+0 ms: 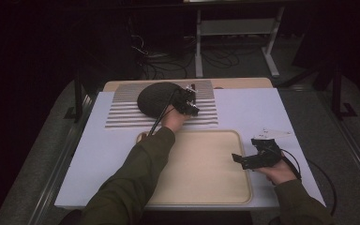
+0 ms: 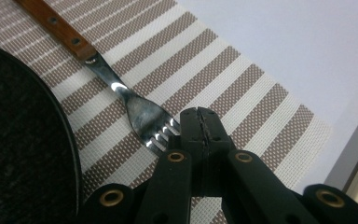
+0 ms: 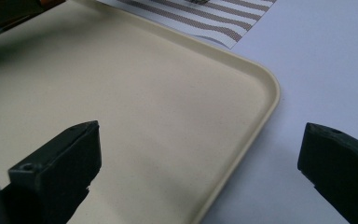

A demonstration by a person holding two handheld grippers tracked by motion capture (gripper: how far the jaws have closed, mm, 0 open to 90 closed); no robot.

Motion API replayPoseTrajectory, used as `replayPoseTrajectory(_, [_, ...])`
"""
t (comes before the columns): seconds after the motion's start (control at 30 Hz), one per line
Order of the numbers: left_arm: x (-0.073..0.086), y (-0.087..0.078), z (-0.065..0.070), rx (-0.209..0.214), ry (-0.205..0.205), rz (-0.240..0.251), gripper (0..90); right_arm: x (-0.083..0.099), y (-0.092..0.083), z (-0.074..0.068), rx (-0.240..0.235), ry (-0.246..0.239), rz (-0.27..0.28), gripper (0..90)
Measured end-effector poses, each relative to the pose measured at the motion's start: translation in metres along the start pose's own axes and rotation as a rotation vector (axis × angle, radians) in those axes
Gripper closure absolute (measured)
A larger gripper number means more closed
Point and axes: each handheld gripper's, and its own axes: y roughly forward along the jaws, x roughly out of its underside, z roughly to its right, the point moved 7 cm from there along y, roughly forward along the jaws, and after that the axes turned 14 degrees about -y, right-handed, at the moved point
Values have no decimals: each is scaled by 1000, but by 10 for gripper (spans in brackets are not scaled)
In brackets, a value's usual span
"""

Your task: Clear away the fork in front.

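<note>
Fork (image 2: 140,109) with a wooden handle lies flat on the striped placemat (image 1: 206,110) toward the far side of the white surface (image 1: 108,154), at about 12 o'clock from the cream tray (image 1: 206,168). In the left gripper view its handle runs off toward 11 o'clock and its tines point toward 5 o'clock, ending right at the tips of the left tongs (image 2: 200,122).

Going left to right in the high view: a dark round plate (image 1: 157,98) sits on the left part of the placemat, with the fork just beside its right edge. The left hand (image 1: 173,119) reaches over the tray's far left corner and holds the left tongs (image 1: 187,101) over the placemat at about 3 o'clock from the plate. Those tongs are pressed together, pad against pad, with nothing between them; their tips sit just beside the fork's tines, and whether they actually touch the metal I cannot tell.

The tray lies in the middle of the surface, nearer the person, its floor bare. At its right edge, around 3 o'clock, the right hand (image 1: 276,171) holds the right tongs (image 1: 248,159), pointing toward the tray. In the right gripper view these right tongs (image 3: 198,163) stand wide apart, one pad over the tray floor and the other over the white surface, with the tray's rounded corner between them and nothing gripped.
</note>
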Motion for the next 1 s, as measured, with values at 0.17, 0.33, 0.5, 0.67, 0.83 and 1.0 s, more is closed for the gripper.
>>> replayPoseTrajectory(0.17, [2,1,0,0,-1,-11,900,0,0,0,0,0,-1,0])
replayPoseTrajectory(0.33, [2,0,1,9,1,-17,900,0,0,0,-1,-2,0,0])
replayPoseTrajectory(0.5, [3,-1,3,9,7,-28,900,0,0,0,-1,-2,0,0])
replayPoseTrajectory(0.67, [6,-5,0,7,4,-36,900,0,0,0,-1,-1,0,0])
replayPoseTrajectory(0.83, [9,-9,-5,14,-11,-38,900,0,0,0,0,-3,-1,0])
replayPoseTrajectory(1.0, [11,-13,-8,15,-10,-43,900,0,1,0,2,-4,-2,0])
